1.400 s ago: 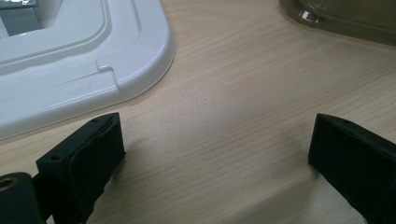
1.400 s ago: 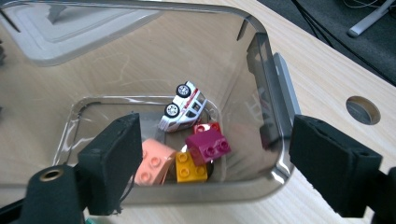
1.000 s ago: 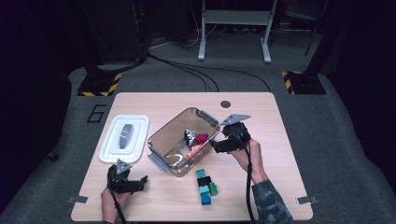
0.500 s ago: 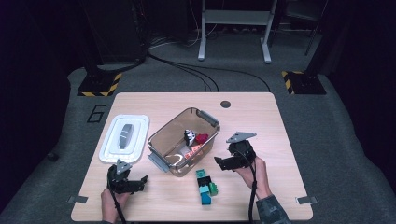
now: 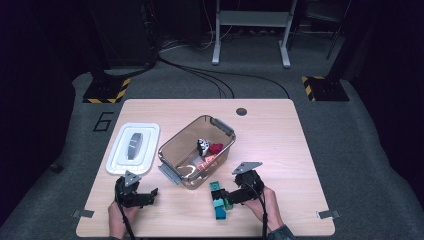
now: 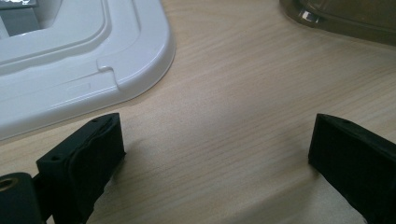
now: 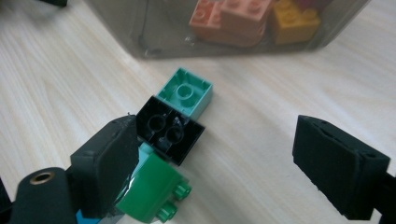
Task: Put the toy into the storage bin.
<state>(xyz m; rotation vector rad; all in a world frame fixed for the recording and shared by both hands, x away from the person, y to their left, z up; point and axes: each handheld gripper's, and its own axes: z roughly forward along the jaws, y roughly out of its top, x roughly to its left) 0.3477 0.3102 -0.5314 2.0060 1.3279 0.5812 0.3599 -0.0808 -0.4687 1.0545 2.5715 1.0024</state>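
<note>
Right hand-held gripper point(image 5: 229, 196) at brick cluster point(image 5: 219, 199), jaws wide, empty.
Cluster lies just left; long axis near-far.

My tongs are black all over, the left gripper point(image 5: 150, 192) and the right gripper point(image 5: 226, 196) alike, each topped with a grey plate. Under my right jaws lie a mint-green brick point(image 7: 185, 94), a black brick point(image 7: 169, 133) and a deep green brick point(image 7: 152, 191). The bin point(image 5: 172, 150) is smoky brown and see-through, with salmon-orange bricks point(image 7: 231, 18) and a yellow brick point(image 7: 292, 18) inside. The lid point(image 6: 84, 60) is white, the table point(image 5: 280, 145) pale wood grain.
</note>
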